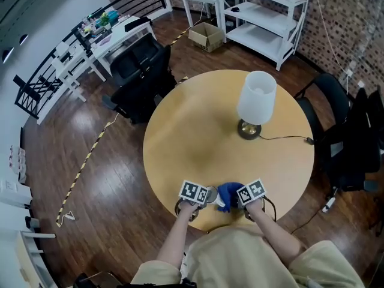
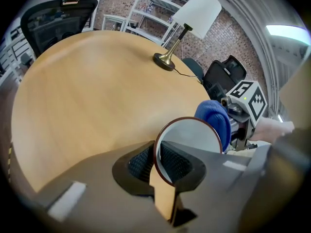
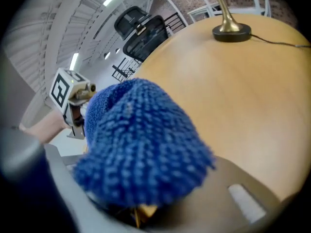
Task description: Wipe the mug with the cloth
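A mug [image 2: 188, 141] with a white inside and a brown rim is held just over the near edge of the round table [image 1: 198, 137]. My left gripper [image 2: 156, 166] is shut on the mug's wall, one jaw inside and one outside. A fluffy blue cloth [image 3: 141, 144] is bunched in my right gripper [image 3: 138, 210], which is shut on it. The cloth [image 2: 214, 118] lies against the far side of the mug's rim. In the head view the left gripper [image 1: 203, 197] and the right gripper [image 1: 239, 199] face each other, with the cloth [image 1: 230, 194] between them and the mug [image 1: 211, 194] mostly hidden.
A white-shaded lamp [image 1: 255, 101] on a brass base stands at the table's far right, and its cable [image 1: 282, 138] runs off the right edge. Black office chairs stand behind the table at the left [image 1: 141, 71] and the right [image 1: 336, 101]. White shelving [image 1: 264, 17] lines the back.
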